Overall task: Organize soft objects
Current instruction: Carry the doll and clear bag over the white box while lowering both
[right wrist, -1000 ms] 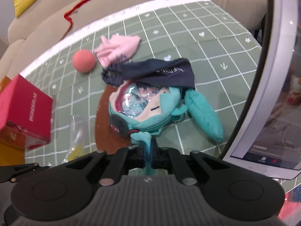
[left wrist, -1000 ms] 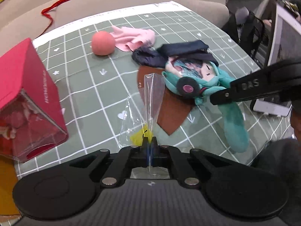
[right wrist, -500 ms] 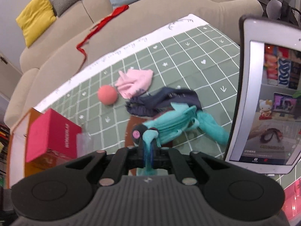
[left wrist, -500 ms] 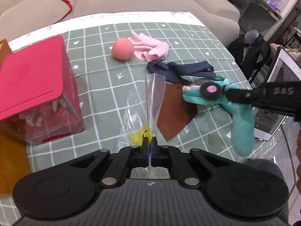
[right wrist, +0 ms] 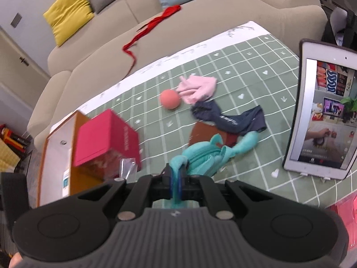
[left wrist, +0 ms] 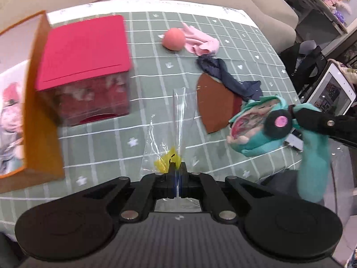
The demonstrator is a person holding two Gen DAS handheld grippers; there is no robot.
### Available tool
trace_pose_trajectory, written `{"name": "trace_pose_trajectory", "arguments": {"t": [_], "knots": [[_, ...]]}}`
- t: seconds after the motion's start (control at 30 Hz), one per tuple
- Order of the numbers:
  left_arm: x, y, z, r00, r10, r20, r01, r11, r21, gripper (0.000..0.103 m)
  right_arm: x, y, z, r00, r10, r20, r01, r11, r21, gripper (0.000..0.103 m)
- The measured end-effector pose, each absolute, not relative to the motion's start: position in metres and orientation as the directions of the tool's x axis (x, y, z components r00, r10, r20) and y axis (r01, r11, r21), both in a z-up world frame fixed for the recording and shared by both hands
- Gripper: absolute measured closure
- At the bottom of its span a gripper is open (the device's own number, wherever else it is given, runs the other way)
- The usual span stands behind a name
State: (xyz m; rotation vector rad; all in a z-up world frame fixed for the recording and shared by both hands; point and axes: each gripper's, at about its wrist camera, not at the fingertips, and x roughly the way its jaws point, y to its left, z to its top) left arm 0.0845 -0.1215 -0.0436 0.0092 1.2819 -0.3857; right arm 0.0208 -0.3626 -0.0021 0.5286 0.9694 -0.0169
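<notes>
— Where do we stand?

— Mid-carry, we judge; our left gripper (left wrist: 177,174) is clamped on a clear bag (left wrist: 169,138), our right gripper (right wrist: 176,178) on the teal plush doll (right wrist: 207,158), which hangs above the near right part of the table (right wrist: 256,51).

— Next?

— Probably bringing doll and bag mouth together; the bag needs spreading first.

— Room?

— The red box (left wrist: 84,67) crowds the left edge, the tablet (right wrist: 323,116) the right; the pink ball (right wrist: 170,99), pink cloth (right wrist: 198,88) and navy cloth (right wrist: 229,117) lie toward the far edge; the near middle looks open.
</notes>
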Motion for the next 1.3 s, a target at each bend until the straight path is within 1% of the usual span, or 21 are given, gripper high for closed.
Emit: {"name": "trace_pose_trajectory", "arguments": {"t": [0.2, 0.33, 0.5, 0.63, 0.7, 0.8, 0.9, 0.97, 1.03, 1.13, 1.3], "knots": [[0.065, -0.073, -0.022, 0.232, -0.28, -0.931, 0.212, 0.949, -0.233, 0.102, 0.003, -0.326, 0.031, 0.579, 0.265, -0.771, 0.167, 0.887, 0.431, 0.102], [0.051, -0.029, -0.014, 0.234, -0.287, -0.929, 0.134, 0.956, -0.261, 0.102, -0.004, -0.293, 0.052, 0.583, 0.3, -0.755, 0.104, 0.894, 0.435, 0.102], [0.037, 0.03, -0.003, 0.271, -0.278, -0.922, 0.026, 0.959, -0.282, 0.102, -0.003, -0.247, 0.078, 0.575, 0.39, -0.719, -0.006, 0.881, 0.473, 0.102], [0.036, 0.076, 0.009, 0.307, -0.253, -0.918, -0.05, 0.958, -0.281, 0.102, 0.013, -0.202, 0.096, 0.559, 0.455, -0.693, -0.101, 0.867, 0.487, 0.102], [0.038, 0.091, 0.017, 0.327, -0.24, -0.914, -0.052, 0.961, -0.271, 0.101, 0.024, -0.18, 0.104, 0.549, 0.484, -0.682, -0.146, 0.859, 0.491, 0.102], [0.049, 0.115, 0.031, 0.365, -0.247, -0.898, -0.064, 0.955, -0.289, 0.101, 0.045, -0.142, 0.117, 0.53, 0.525, -0.666, -0.226, 0.844, 0.486, 0.102], [0.064, 0.132, 0.039, 0.403, -0.215, -0.89, -0.08, 0.96, -0.268, 0.101, 0.065, -0.112, 0.125, 0.52, 0.554, -0.651, -0.278, 0.83, 0.484, 0.102], [0.078, 0.139, 0.036, 0.418, -0.203, -0.885, -0.083, 0.962, -0.26, 0.101, 0.083, -0.094, 0.123, 0.528, 0.552, -0.646, -0.294, 0.832, 0.47, 0.102], [0.093, 0.149, 0.027, 0.406, -0.197, -0.892, -0.103, 0.96, -0.259, 0.1, 0.108, -0.083, 0.107, 0.518, 0.571, -0.637, -0.271, 0.816, 0.511, 0.102], [0.113, 0.159, 0.013, 0.395, -0.195, -0.898, -0.13, 0.956, -0.264, 0.101, 0.14, -0.067, 0.075, 0.472, 0.574, -0.669, -0.228, 0.813, 0.536, 0.102], [0.13, 0.17, -0.007, 0.38, -0.195, -0.904, -0.142, 0.954, -0.265, 0.101, 0.169, -0.046, 0.037, 0.445, 0.563, -0.696, -0.249, 0.824, 0.508, 0.102]]}}
